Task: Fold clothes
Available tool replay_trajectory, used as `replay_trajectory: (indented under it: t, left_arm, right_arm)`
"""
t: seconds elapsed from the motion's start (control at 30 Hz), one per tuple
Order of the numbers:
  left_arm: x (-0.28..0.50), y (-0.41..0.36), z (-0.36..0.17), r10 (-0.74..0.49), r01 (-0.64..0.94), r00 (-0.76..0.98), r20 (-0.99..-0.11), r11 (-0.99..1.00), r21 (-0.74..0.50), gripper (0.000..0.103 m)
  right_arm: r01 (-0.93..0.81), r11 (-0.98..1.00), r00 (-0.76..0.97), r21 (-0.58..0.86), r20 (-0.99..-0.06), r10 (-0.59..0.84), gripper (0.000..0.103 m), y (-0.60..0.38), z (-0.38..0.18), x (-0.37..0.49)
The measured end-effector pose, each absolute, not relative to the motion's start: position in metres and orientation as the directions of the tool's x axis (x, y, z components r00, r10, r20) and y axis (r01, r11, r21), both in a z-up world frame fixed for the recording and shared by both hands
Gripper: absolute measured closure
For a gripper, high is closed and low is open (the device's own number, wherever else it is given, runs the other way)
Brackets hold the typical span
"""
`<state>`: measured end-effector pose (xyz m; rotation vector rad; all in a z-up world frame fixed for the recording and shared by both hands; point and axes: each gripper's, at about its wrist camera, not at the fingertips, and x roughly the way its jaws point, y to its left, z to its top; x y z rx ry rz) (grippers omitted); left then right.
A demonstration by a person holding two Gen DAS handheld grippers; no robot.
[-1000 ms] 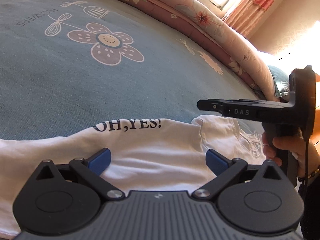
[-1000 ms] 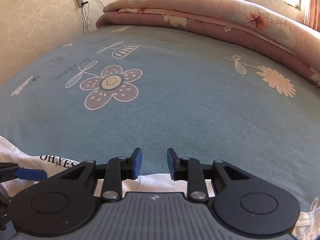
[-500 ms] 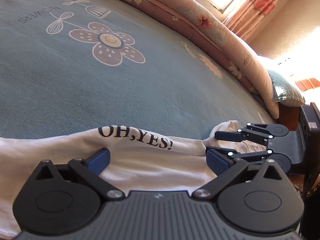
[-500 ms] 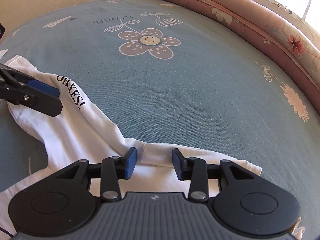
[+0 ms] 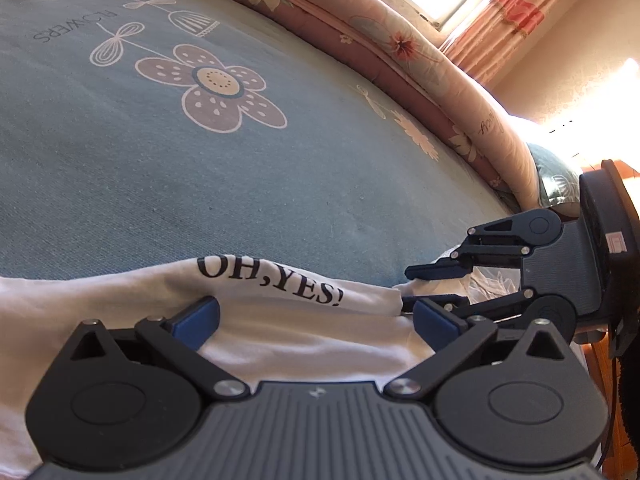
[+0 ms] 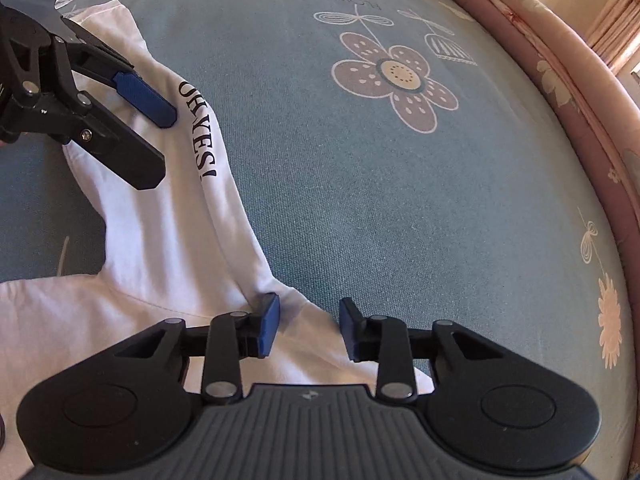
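A white T-shirt (image 5: 120,300) printed "OH,YES!" lies crumpled on the blue flowered bedsheet (image 5: 200,180). My left gripper (image 5: 316,312) stands wide open over the printed part, its blue pads apart and not pinching cloth. In the right wrist view the left gripper (image 6: 162,148) hovers open over the shirt (image 6: 160,240) beside the lettering. My right gripper (image 6: 308,320) points steeply down at the shirt's edge. Its jaws are closing with a fold of white cloth between them, and a gap remains. From the left wrist view the right gripper (image 5: 406,286) straddles the shirt's right end.
A rolled pink floral quilt (image 5: 400,52) runs along the far side of the bed (image 6: 400,200). A pillow (image 5: 552,176) lies past it, near the bright window and red curtain (image 5: 520,0). Bare blue sheet stretches beyond the shirt.
The right gripper rolled over, tipped downward and came in low onto the shirt's right edge, its jaws widening then narrowing. The left gripper stayed put, still open.
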<state>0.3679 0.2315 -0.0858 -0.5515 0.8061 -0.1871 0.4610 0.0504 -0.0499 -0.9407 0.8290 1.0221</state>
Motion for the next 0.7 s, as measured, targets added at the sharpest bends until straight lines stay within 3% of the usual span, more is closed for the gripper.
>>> replay_trajectory:
  t: [0.17,0.37,0.53,0.63,0.7]
  left_arm:
    - [0.367,0.233,-0.084,-0.343,-0.072,0.703,-0.623,0.837,-0.542,0.001]
    - [0.362,0.257,-0.086,-0.290,-0.169,0.757,-0.586,0.778,-0.604,0.001]
    - [0.360,0.266,-0.080,-0.264,-0.204,0.765,-0.587,0.766,-0.610,0.001]
    - [0.361,0.262,-0.075,-0.267,-0.204,0.747,-0.609,0.779,-0.593,0.001]
    - [0.361,0.255,-0.073,-0.278,-0.183,0.737,-0.616,0.795,-0.578,0.001]
  right_arm:
    - [-0.926,0.205,0.370,-0.317,-0.868,0.332,0.087,0.048,-0.050,0.446]
    - [-0.824,0.452,0.528,-0.342,-0.754,0.391,0.087,0.046,-0.044,0.474]
    - [-0.733,0.562,0.638,-0.384,-0.675,0.372,0.084,0.042,-0.033,0.468]
    - [-0.707,0.655,0.617,-0.266,-0.684,0.389,0.071,0.028,-0.019,0.462]
    - [-0.705,0.690,0.569,-0.165,-0.712,0.412,0.069,0.019,-0.022,0.457]
